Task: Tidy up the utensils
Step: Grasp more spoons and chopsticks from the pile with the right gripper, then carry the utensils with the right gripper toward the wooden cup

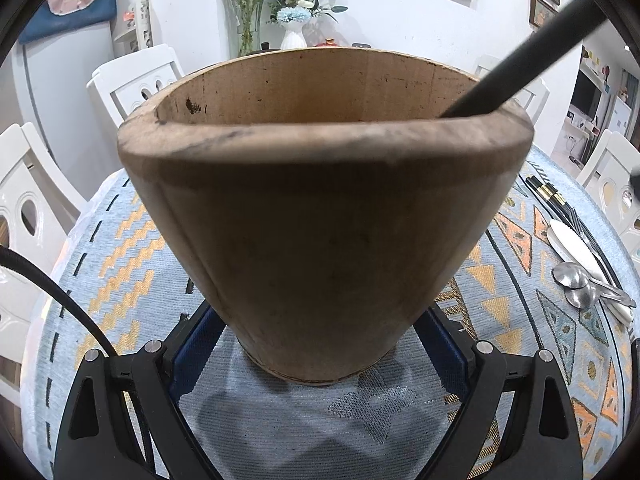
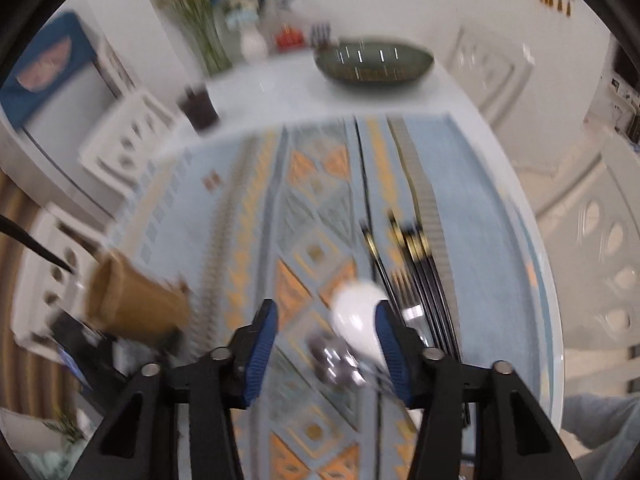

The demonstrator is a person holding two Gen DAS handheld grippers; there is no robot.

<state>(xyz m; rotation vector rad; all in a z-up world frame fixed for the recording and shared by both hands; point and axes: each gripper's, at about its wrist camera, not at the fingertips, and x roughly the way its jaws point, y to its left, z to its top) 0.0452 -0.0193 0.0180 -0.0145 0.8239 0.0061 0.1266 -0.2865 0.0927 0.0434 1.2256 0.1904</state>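
Note:
A wooden utensil holder point(image 1: 320, 220) fills the left wrist view, and my left gripper point(image 1: 320, 312) is shut on its lower part, blue pads point(image 1: 192, 352) against both sides. A black handle point(image 1: 520, 60) sticks out of it at the upper right. The blurred right wrist view shows the holder point(image 2: 132, 304) tilted at the left. My right gripper point(image 2: 326, 306) is open, pointing steeply down over the cloth. A white ceramic spoon point(image 2: 356, 316) lies just inside its right finger, with metal spoons point(image 2: 334, 360) beside it. A fork point(image 2: 412, 312) and black chopsticks point(image 2: 420, 264) lie to the right.
A patterned blue and orange cloth point(image 1: 320, 420) covers the round table. At the far side stand a green oval dish point(image 2: 374, 62), a dark cup point(image 2: 198, 106) and flower vases point(image 1: 294, 36). White chairs point(image 1: 136, 80) ring the table.

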